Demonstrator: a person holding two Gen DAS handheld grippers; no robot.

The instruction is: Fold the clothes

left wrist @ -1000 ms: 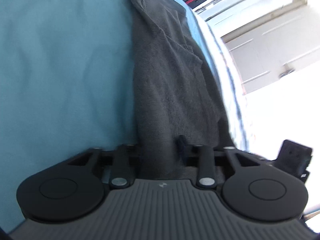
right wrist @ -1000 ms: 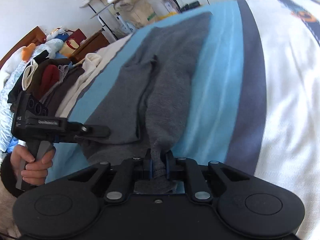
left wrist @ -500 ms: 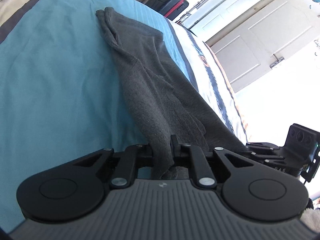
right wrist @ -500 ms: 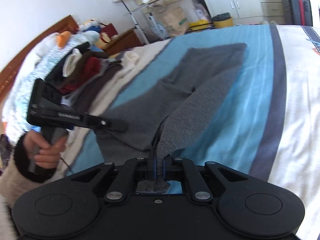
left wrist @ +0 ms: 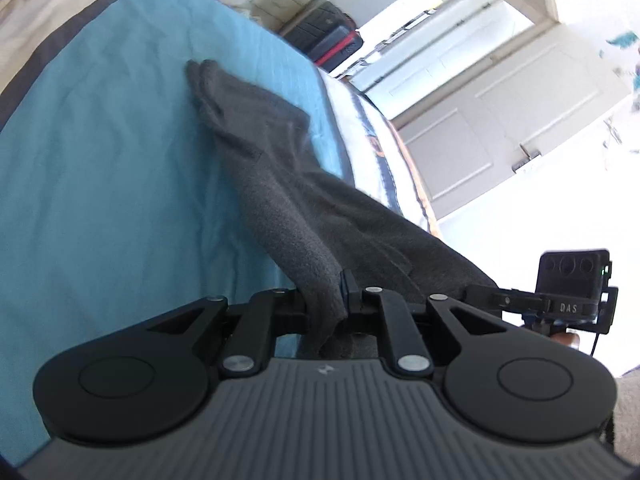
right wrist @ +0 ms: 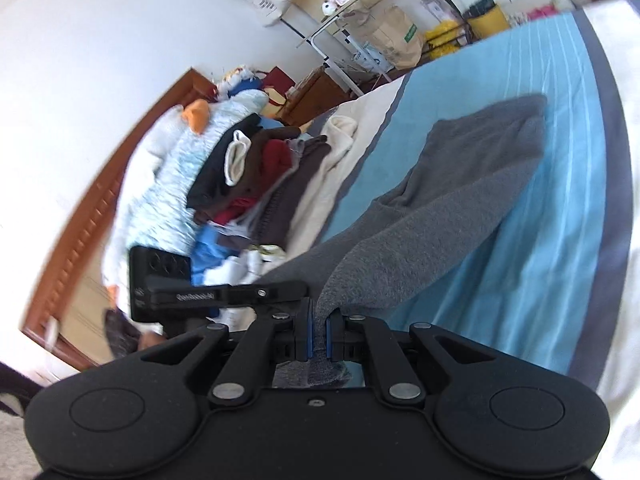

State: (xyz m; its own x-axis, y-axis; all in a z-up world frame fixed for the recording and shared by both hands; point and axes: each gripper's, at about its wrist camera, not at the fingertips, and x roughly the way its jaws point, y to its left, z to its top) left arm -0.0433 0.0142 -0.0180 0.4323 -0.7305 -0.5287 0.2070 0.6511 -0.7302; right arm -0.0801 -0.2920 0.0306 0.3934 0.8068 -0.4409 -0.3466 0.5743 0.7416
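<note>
A dark grey fleece garment [left wrist: 280, 184] lies stretched along the blue bedspread [left wrist: 100, 184]; it also shows in the right wrist view [right wrist: 448, 216]. My left gripper [left wrist: 326, 300] is shut on its near edge and holds that end lifted off the bed. My right gripper [right wrist: 318, 334] is shut on the near edge too, beside the left one, with the cloth rising from the bed to its jaws. The far end of the garment rests on the bed. Each gripper shows in the other's view: the right one [left wrist: 560, 296], the left one [right wrist: 224, 292].
A pile of mixed clothes [right wrist: 256, 168] lies on the bed by the wooden headboard [right wrist: 76, 220]. A suitcase [left wrist: 336, 40] stands beyond the far end of the bed, near white doors [left wrist: 480, 112]. A rack and bags [right wrist: 384, 32] stand by the wall.
Both grippers have lifted the near end of the grey garment higher and drawn back; more of the cloth hangs off the bed and the far end looks farther away.
</note>
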